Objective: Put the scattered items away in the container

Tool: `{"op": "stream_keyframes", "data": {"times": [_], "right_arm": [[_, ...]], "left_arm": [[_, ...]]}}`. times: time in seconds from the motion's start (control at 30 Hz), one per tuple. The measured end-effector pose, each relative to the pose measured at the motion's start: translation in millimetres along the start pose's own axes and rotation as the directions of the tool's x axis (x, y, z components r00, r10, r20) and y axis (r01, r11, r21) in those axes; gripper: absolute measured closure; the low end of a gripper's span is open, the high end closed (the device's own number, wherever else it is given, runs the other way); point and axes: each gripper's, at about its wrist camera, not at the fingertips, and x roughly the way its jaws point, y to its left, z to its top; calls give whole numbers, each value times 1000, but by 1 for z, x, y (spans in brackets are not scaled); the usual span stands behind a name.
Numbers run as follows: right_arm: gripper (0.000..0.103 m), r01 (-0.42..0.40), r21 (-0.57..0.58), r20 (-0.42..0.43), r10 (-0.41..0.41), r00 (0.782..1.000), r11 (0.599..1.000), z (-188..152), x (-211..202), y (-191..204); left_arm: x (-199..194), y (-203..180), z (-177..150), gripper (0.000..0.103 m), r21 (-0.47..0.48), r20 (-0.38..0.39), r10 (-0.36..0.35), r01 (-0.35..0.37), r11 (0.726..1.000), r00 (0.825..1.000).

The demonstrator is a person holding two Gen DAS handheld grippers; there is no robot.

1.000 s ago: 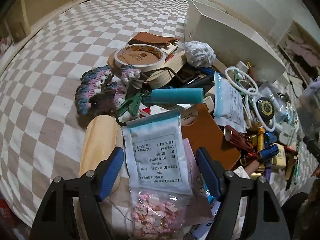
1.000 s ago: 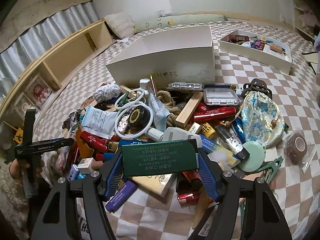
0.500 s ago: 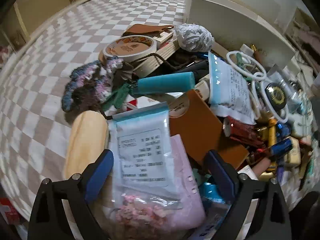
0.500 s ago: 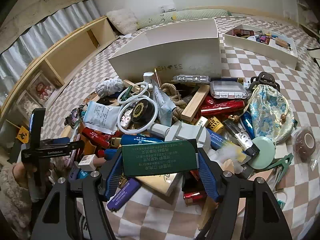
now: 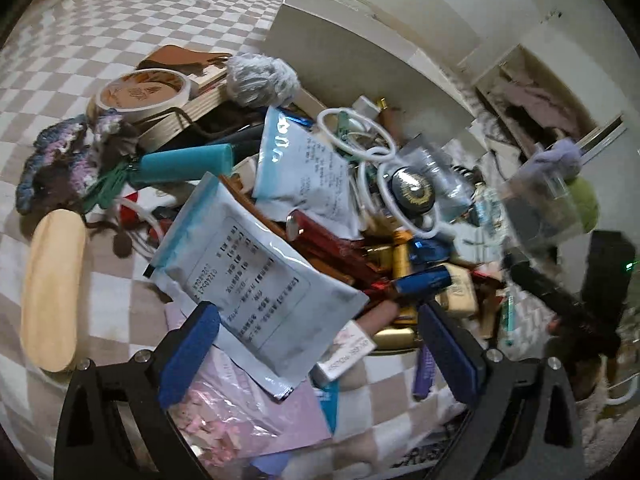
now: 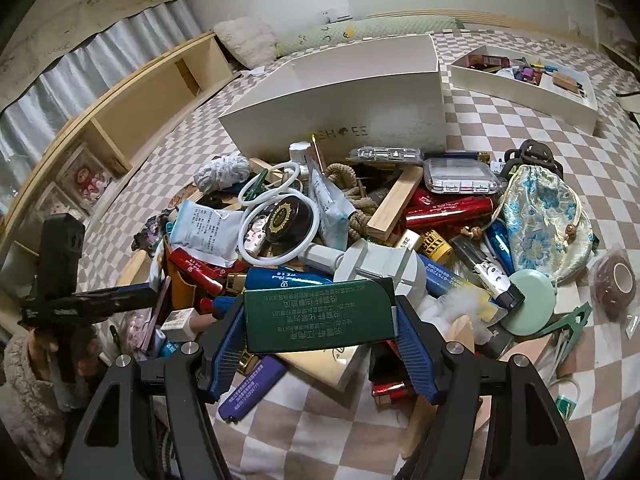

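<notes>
Directly between the spread left tongs point(image 5: 318, 344) lies a pale blue-and-white sachet point(image 5: 256, 276) with a printed label, its long axis running diagonally from upper left to lower right, so that its lower corner sits nearest the tongs. The jaws have just been opening and now stand wide apart, with the sachet between them but the pads not pressing on it; under it lies a clear bag of pink beads point(image 5: 208, 420).

The right tongs point(image 6: 320, 344) are clamped on a dark green box point(image 6: 320, 314), held crosswise with its long axis spanning the jaws. Both sit at the near edge of the heap on the checked bedspread point(image 6: 520, 128).

The container, a large white shoe box point(image 6: 344, 104), stands at the far side of the heap, straight ahead of the right tongs and well apart from them. By this layout the right hand seems the better placed for the next delivery: forward over the pile.

View comparison: the right wrist view shows the box's open top, a second white tray point(image 6: 524, 88) of small items far right, and the left gripper in the person's hand point(image 6: 52, 356) at near left. The left wrist view shows only the box's side wall point(image 5: 360, 64), and is blurred at right.
</notes>
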Motion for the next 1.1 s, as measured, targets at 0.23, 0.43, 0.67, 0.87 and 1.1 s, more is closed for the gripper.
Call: {"op": "stream_keyframes", "data": {"times": [0.23, 0.43, 0.67, 0.87, 1.1], "right_arm": [[33, -1, 3, 1, 1, 1000, 1000, 0, -1, -1], [33, -4, 5, -2, 4, 1000, 1000, -2, -2, -1], [33, 0, 8, -9, 1, 1000, 1000, -1, 1, -1], [33, -4, 1, -14, 4, 1000, 1000, -1, 3, 3], [33, -6, -4, -13, 6, 1000, 1000, -1, 2, 7]], "left_arm": [[-3, 21, 3, 4, -94, 9, 110, -109, 990, 994], [2, 40, 1, 4, -178, -36, 162, -165, 970, 986], [7, 47, 15, 0, -223, -30, 186, -188, 957, 982], [16, 46, 20, 0, -213, -4, 239, -235, 949, 971], [7, 52, 16, 14, -254, 49, 230, -211, 944, 972]]}}
